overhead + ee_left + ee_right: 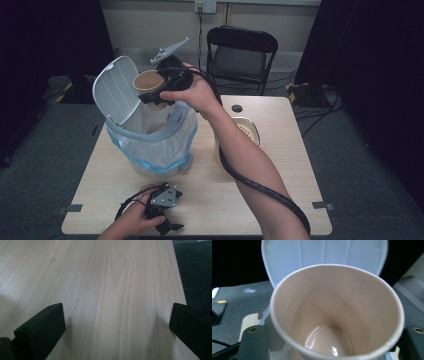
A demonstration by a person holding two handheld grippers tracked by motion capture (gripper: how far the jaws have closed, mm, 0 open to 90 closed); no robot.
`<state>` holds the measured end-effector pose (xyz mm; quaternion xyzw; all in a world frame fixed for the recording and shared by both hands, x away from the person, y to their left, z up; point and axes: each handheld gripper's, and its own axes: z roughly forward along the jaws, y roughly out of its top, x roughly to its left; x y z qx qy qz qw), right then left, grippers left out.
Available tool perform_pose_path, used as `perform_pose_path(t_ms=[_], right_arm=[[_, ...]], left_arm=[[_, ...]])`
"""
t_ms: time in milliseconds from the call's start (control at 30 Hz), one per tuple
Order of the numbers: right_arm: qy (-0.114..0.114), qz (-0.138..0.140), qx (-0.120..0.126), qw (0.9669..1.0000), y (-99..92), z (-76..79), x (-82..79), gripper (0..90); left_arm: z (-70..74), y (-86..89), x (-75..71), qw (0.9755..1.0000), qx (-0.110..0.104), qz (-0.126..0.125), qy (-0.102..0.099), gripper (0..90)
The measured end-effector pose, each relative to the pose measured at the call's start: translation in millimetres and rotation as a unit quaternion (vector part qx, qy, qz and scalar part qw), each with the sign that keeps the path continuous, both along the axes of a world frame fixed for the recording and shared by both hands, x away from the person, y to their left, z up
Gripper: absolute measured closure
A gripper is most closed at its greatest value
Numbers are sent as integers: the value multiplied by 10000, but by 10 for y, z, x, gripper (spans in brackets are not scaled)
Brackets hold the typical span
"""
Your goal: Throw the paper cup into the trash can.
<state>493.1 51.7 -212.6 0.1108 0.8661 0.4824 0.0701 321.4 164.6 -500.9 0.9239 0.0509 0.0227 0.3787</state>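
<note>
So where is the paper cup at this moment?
In the high view, the paper cup is held by the right gripper above the open white bin, beside its raised lid.

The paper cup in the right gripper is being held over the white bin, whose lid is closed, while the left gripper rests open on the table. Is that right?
Not quite: the lid is open, tipped up behind the white bin, as the high view shows. The rest stands: the right gripper holds the paper cup over the bin, and the left gripper rests open on the table.
</note>
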Motion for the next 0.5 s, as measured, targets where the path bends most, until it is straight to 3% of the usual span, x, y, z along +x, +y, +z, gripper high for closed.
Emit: perform_pose_path(t_ms=[67, 167, 200, 333, 500], right_arm=[[62, 13, 18, 10000, 36, -33, 4, 241], [76, -25, 11, 10000, 71, -57, -5, 125], [79, -24, 53, 10000, 66, -57, -11, 155], [155, 10, 179, 9997, -2, -34, -15, 141], [132, -51, 138, 9998, -161, -8, -38, 147]], left_arm=[[0, 0, 0, 10000, -2, 1, 0, 0], [-7, -2, -1, 10000, -47, 5, 8, 0], [-7, -2, -1, 10000, -51, 7, 7, 0], [-7, -2, -1, 10000, -50, 8, 7, 0], [-4, -1, 0, 10000, -29, -6, 14, 0]])
